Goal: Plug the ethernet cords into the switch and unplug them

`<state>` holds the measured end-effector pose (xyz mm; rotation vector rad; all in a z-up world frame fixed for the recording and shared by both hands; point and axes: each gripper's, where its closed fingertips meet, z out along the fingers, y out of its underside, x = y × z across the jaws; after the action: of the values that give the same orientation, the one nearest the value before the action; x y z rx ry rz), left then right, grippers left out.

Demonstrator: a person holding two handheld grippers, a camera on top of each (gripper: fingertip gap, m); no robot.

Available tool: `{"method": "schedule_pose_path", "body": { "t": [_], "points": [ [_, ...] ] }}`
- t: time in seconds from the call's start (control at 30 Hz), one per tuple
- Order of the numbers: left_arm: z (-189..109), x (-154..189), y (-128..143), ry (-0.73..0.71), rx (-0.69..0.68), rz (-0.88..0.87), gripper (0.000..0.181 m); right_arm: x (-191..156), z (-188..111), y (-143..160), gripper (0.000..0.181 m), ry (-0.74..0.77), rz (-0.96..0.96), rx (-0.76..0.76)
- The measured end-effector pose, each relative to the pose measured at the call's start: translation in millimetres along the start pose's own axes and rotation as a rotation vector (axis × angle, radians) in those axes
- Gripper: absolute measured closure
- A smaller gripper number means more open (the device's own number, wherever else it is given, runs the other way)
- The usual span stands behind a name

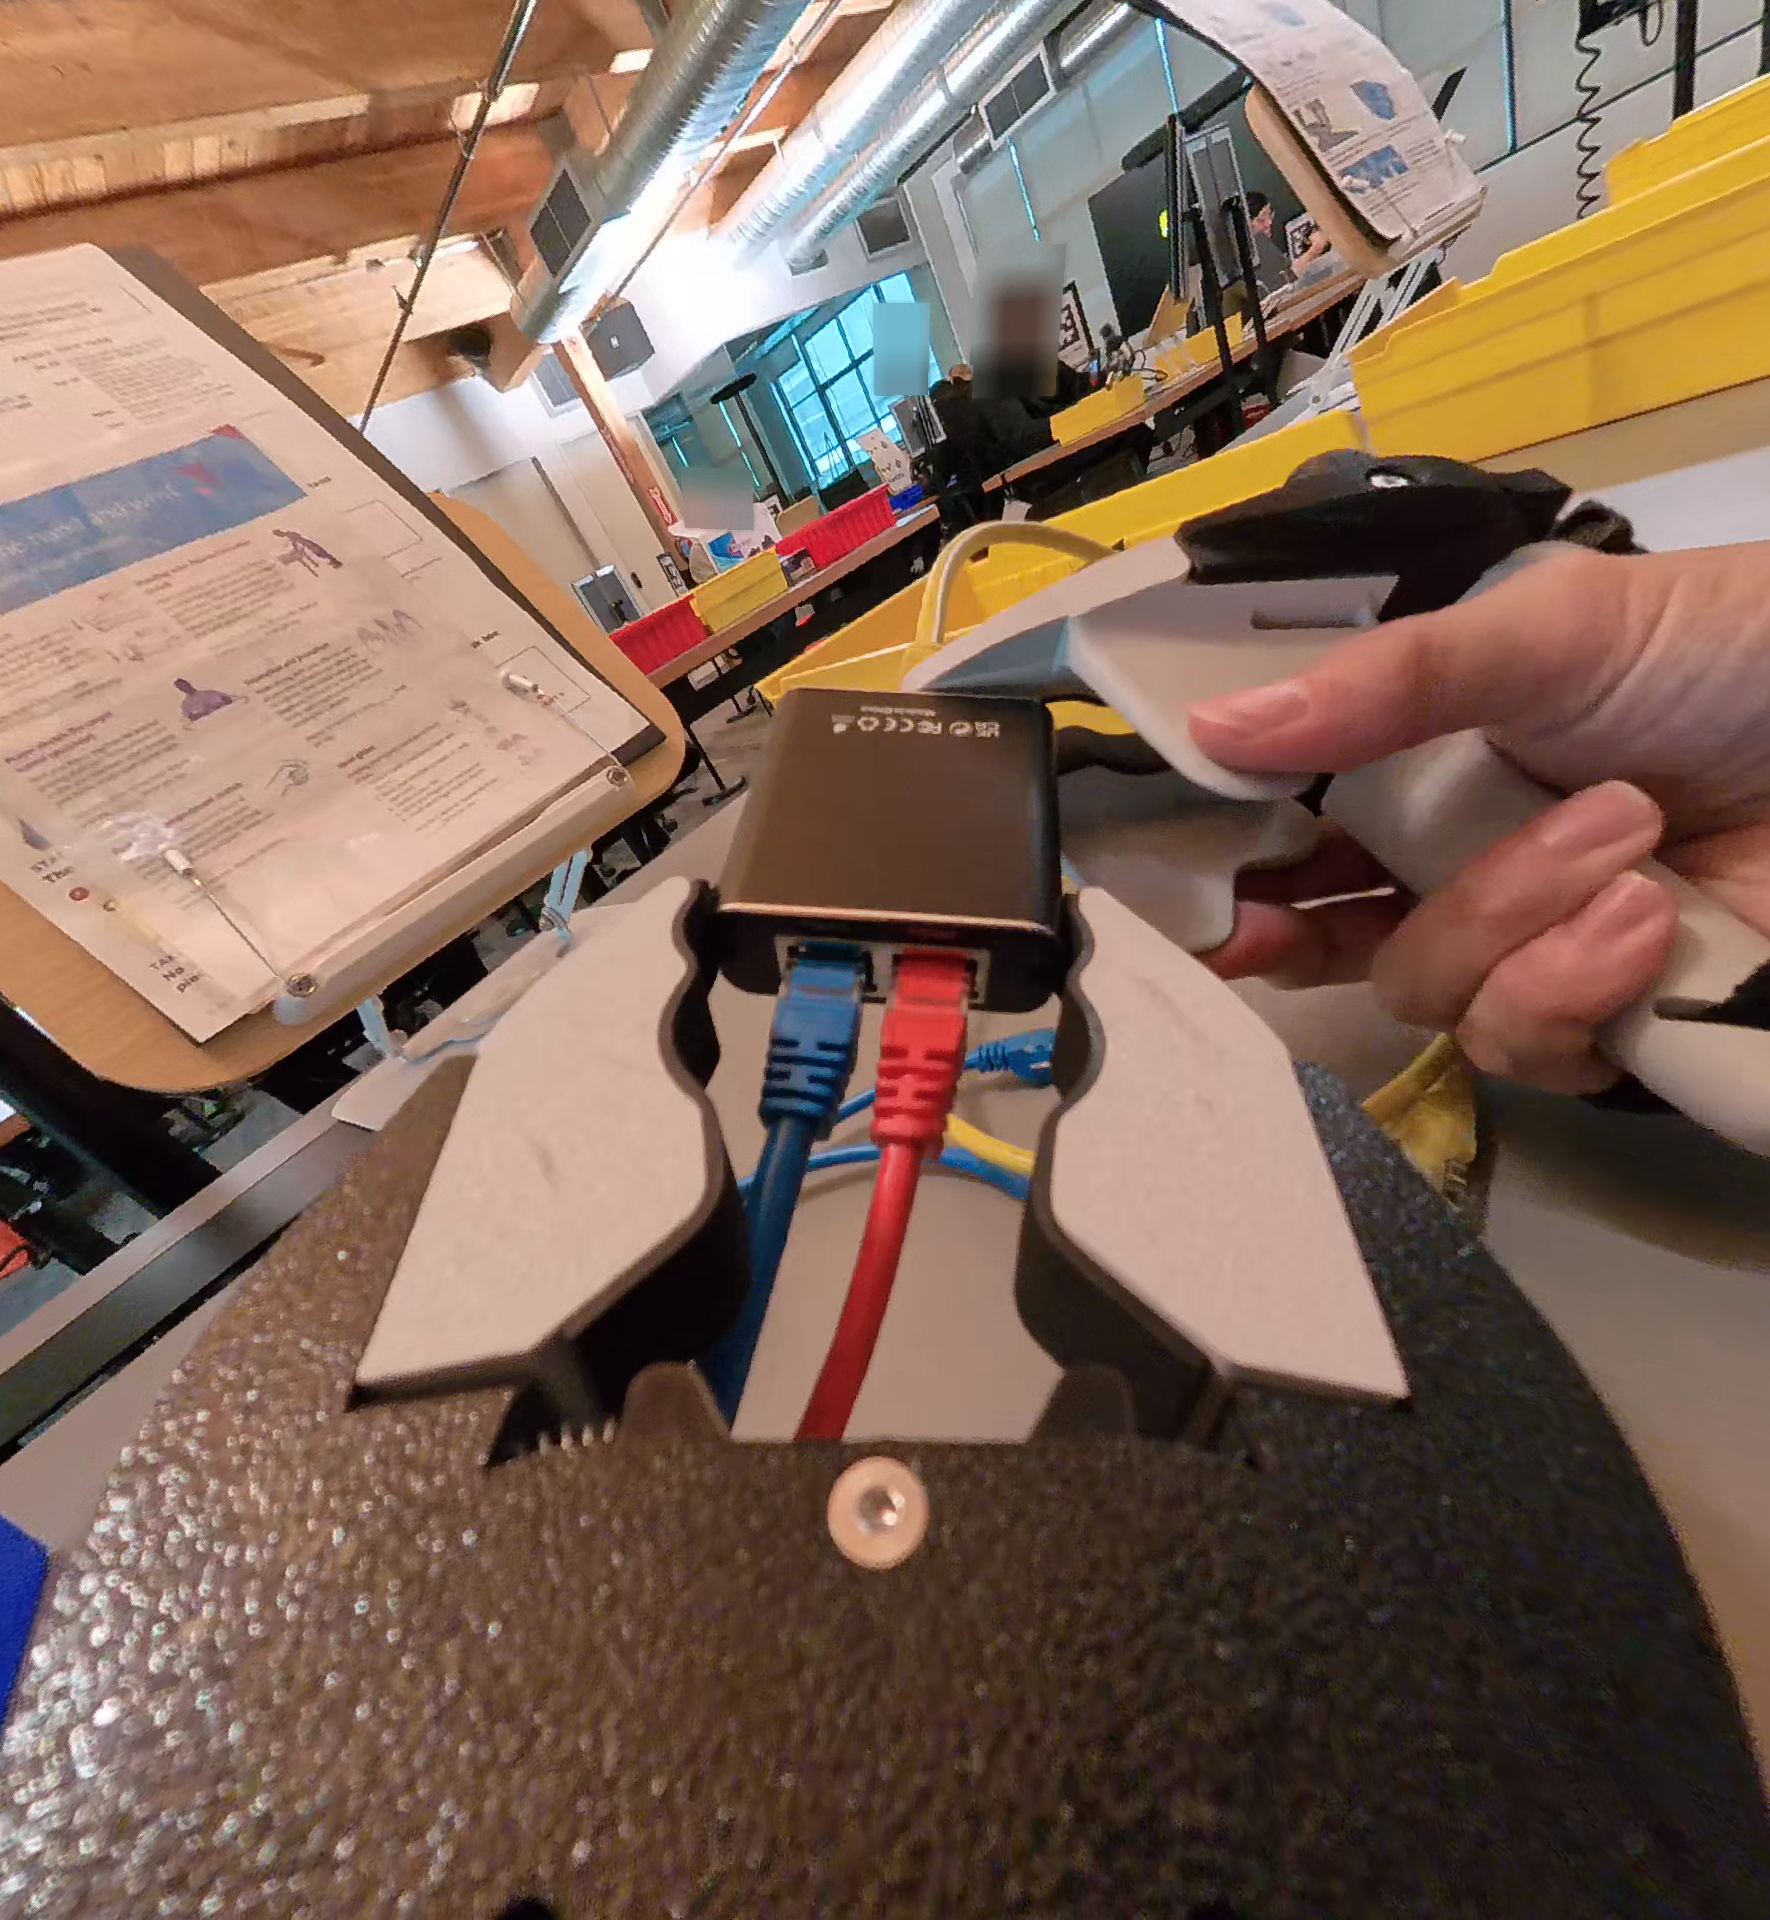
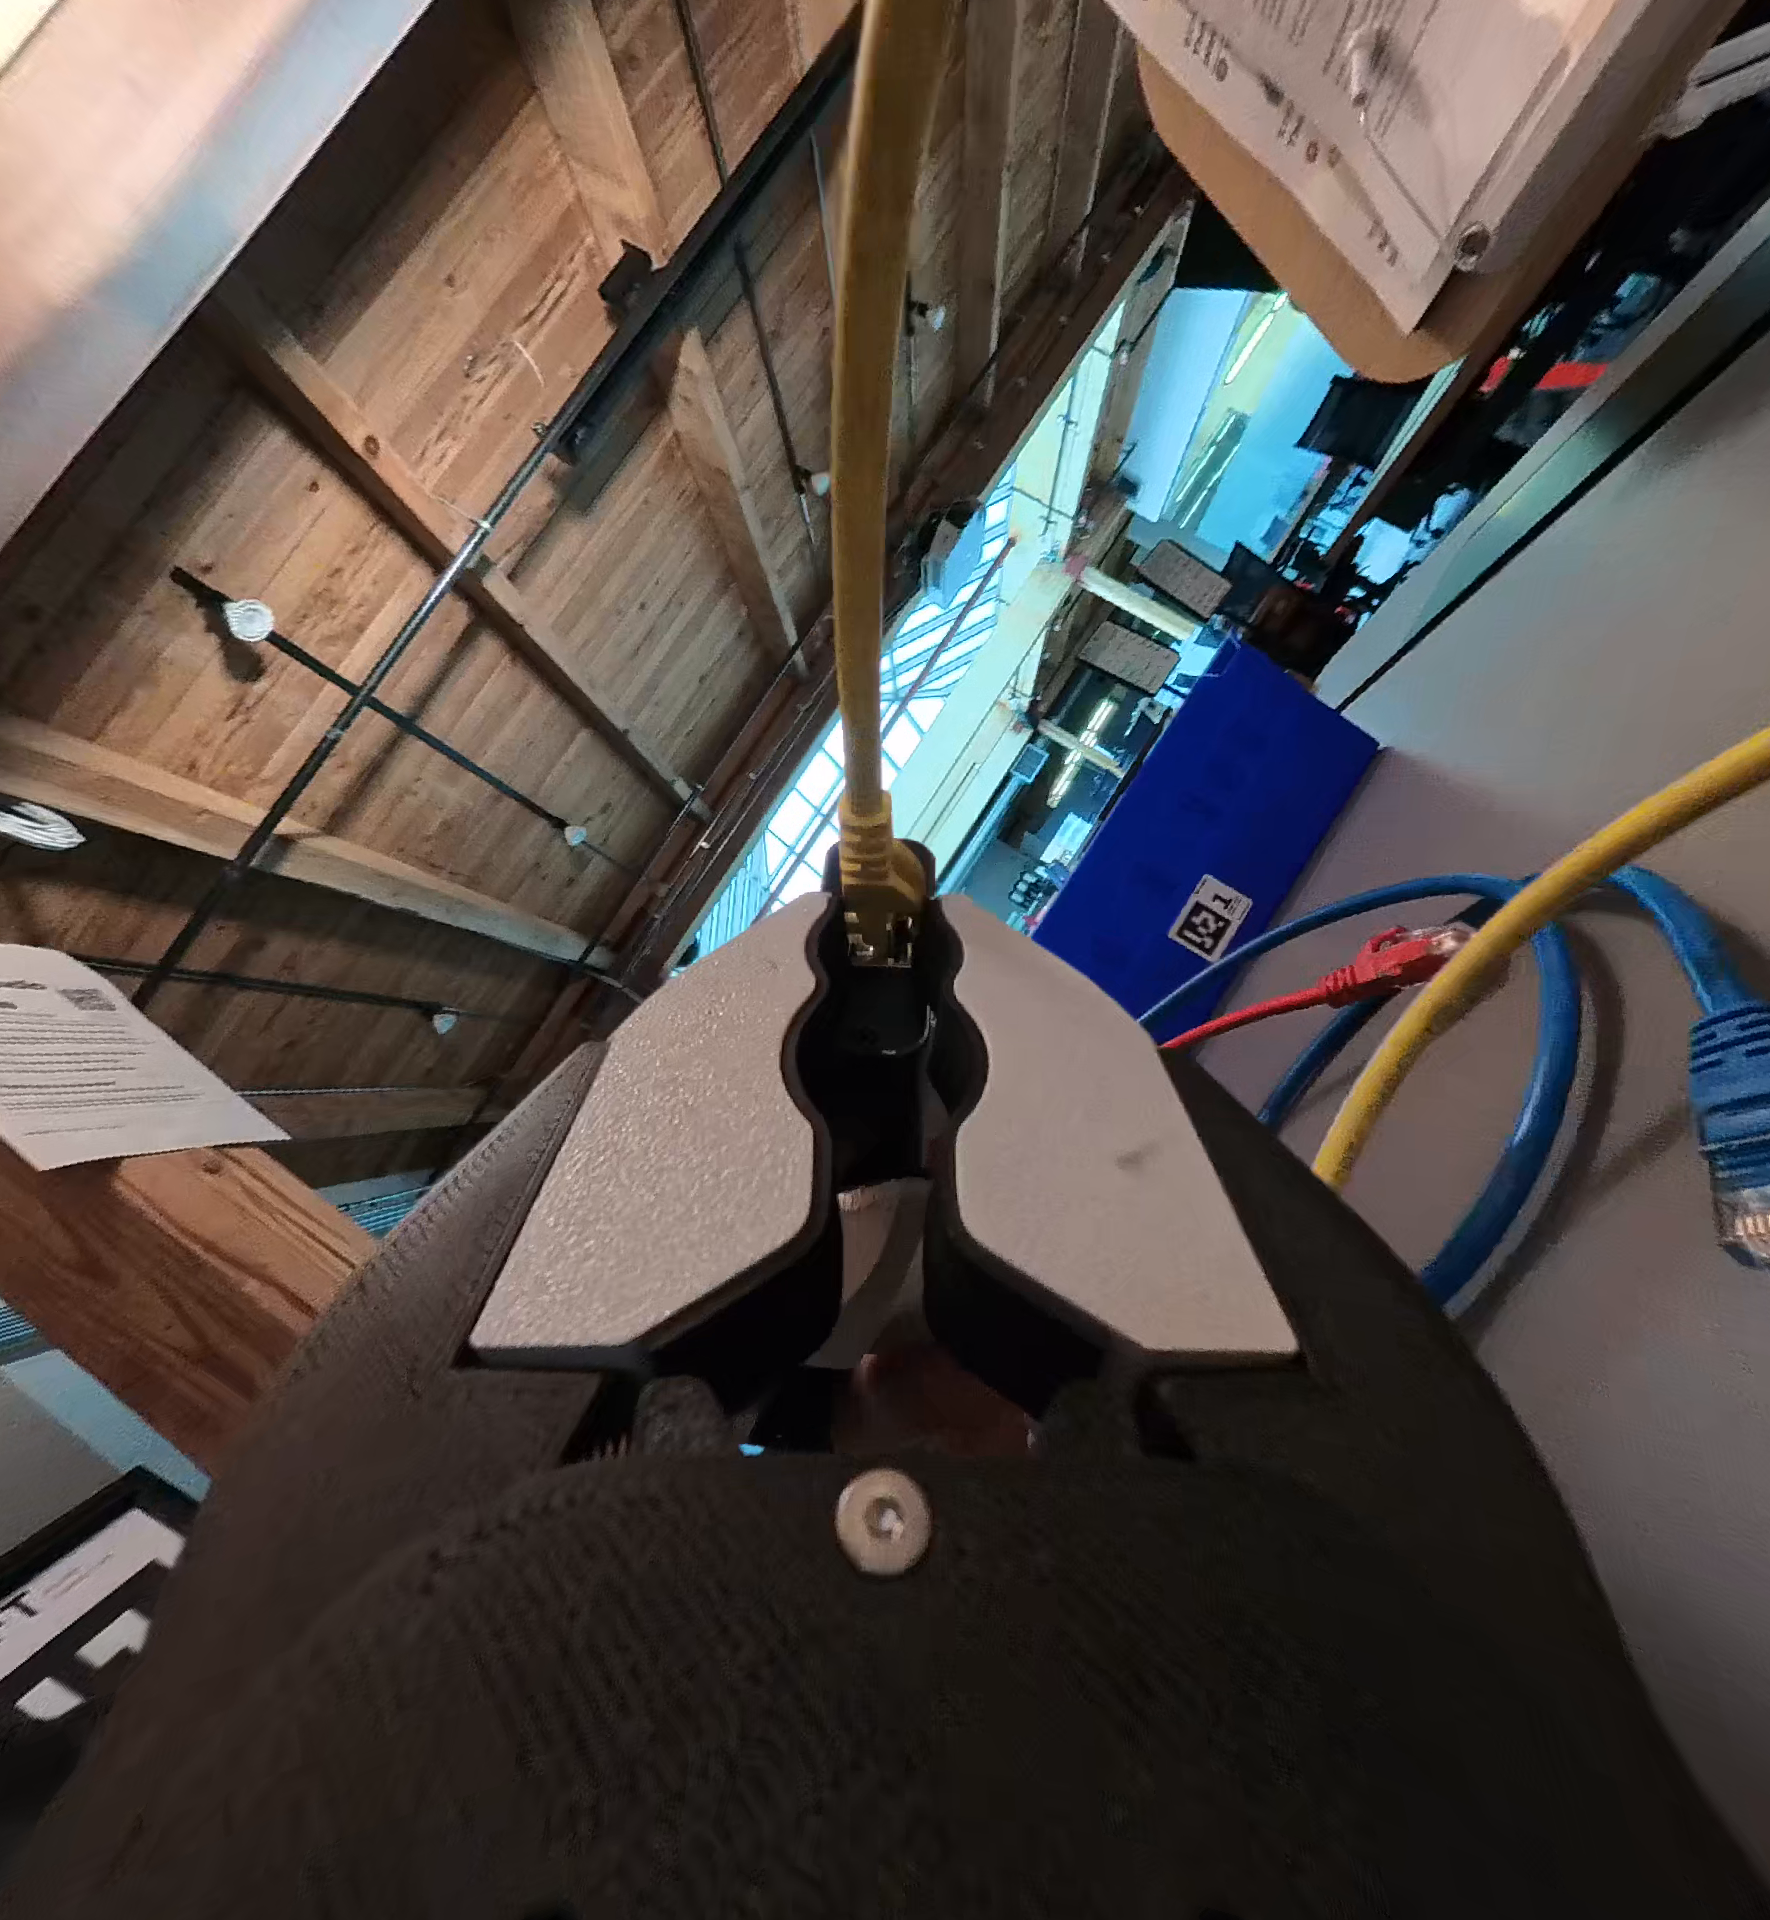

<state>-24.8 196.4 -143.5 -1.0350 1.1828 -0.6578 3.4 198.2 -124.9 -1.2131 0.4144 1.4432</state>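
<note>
My left gripper point(image 1: 886, 914) is shut on a black switch point(image 1: 891, 800) and holds it by its sides above the table. A blue cord point(image 1: 819, 1018) and a red cord point(image 1: 922, 1029) are plugged into the switch's near face. My right gripper point(image 1: 1026, 665), held by a hand point(image 1: 1587, 831), sits at the switch's far end. In the right wrist view my right gripper point(image 2: 876, 914) is shut on the plug of a yellow cord point(image 2: 868, 842). The cord rises away from the fingertips. A black part shows between the fingers behind the plug. I cannot tell whether the plug is seated.
Loose on the grey table point(image 2: 1639, 623) lie a blue plug point(image 2: 1764, 1143), a red plug point(image 2: 1400, 961) and the yellow cord's slack point(image 2: 1483, 925). A blue box point(image 2: 1193, 810) stands at the table's edge. An instruction board point(image 1: 237, 644) stands left; yellow bins point(image 1: 1639, 291) line the right.
</note>
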Motion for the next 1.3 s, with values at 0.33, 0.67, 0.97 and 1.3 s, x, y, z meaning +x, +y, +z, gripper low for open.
{"method": "schedule_pose_path", "body": {
  "t": [0.33,0.67,0.97,1.3],
  "points": [
    [-1,-4,2,-0.003,-0.006,-0.045,0.119,5,3,1,0.168,0.005,0.111,0.012],
    [1,-3,2,-0.015,-0.015,-0.025,0.119,8,1,0,0.169,0.01,0.116,0.025],
    [2,-3,4,-0.027,-0.022,-0.008,0.119,3,3,1,0.168,0.017,-0.108,-0.083],
    [-6,-25,-3,-0.147,0.03,-0.016,0.119,-6,29,3,0.169,-0.009,-0.228,-0.118]
  ]
}}
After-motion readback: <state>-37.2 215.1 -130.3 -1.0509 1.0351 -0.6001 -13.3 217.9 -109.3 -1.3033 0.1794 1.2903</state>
